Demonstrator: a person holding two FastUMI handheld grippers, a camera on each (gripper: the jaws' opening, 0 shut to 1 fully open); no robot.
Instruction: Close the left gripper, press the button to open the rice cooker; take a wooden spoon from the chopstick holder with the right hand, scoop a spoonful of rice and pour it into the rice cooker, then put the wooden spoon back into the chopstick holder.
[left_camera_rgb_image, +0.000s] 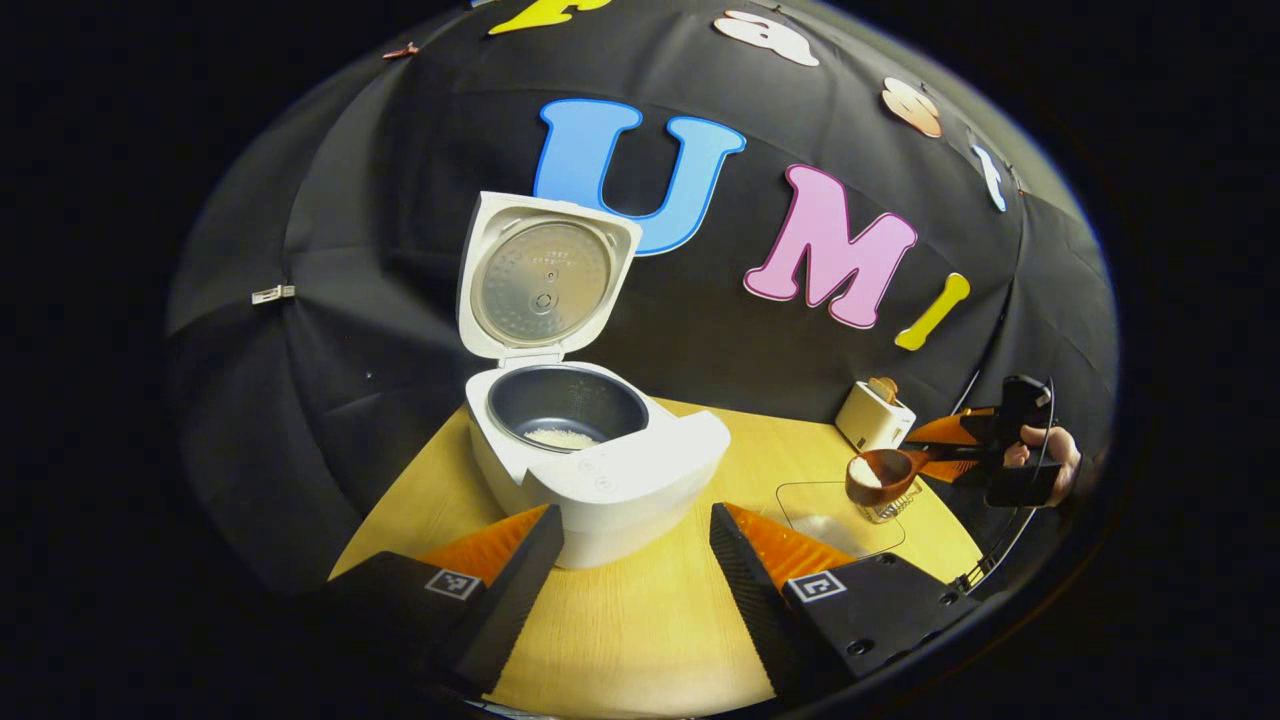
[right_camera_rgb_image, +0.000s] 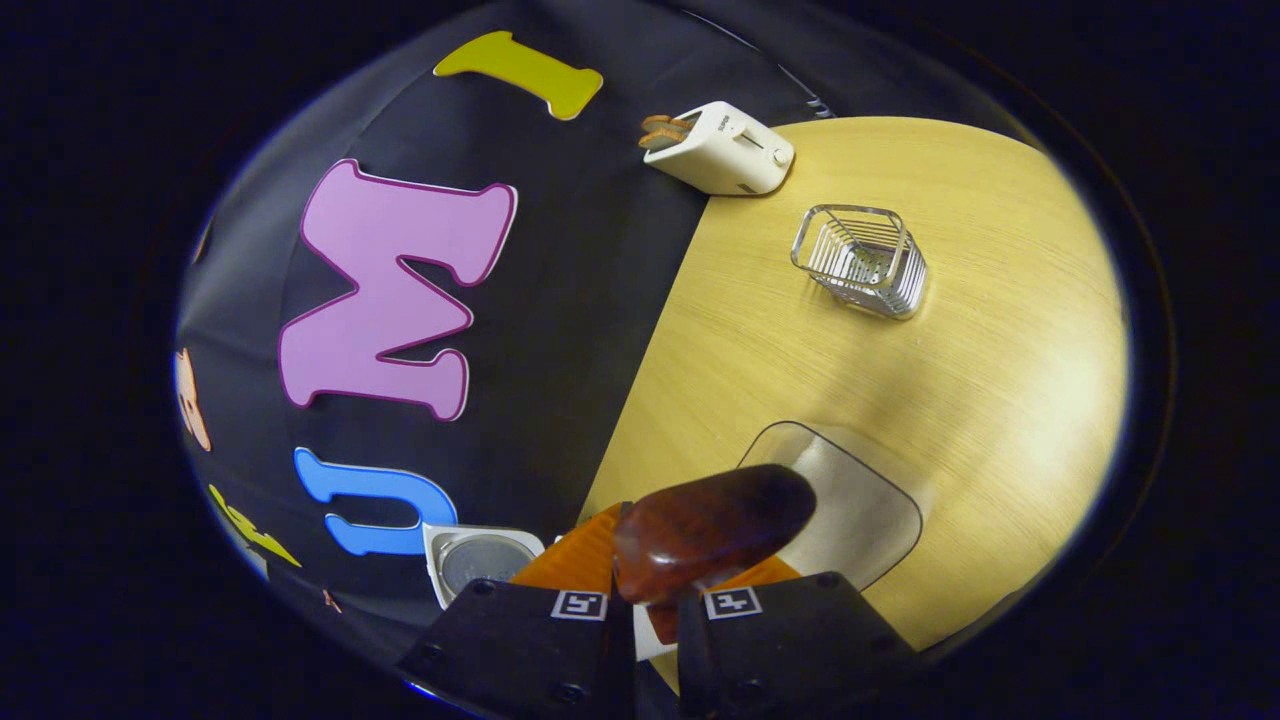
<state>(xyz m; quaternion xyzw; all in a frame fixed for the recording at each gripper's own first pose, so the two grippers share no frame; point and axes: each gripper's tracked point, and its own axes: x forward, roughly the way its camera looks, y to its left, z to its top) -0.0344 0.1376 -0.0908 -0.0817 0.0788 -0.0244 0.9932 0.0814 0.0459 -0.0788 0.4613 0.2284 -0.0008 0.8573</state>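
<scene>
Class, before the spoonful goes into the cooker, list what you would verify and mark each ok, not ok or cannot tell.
1. Rice cooker lid open and upright: ok.
2. Inner pot unobstructed, some rice already at the bottom: ok.
3. Wooden spoon loaded with rice: ok.
4. Right gripper shut on the spoon's handle: ok.
5. Left gripper clear of the pot's mouth, fingers apart in front of the cooker: ok.
6. Spoon level enough not to spill on the way: cannot tell.
</scene>
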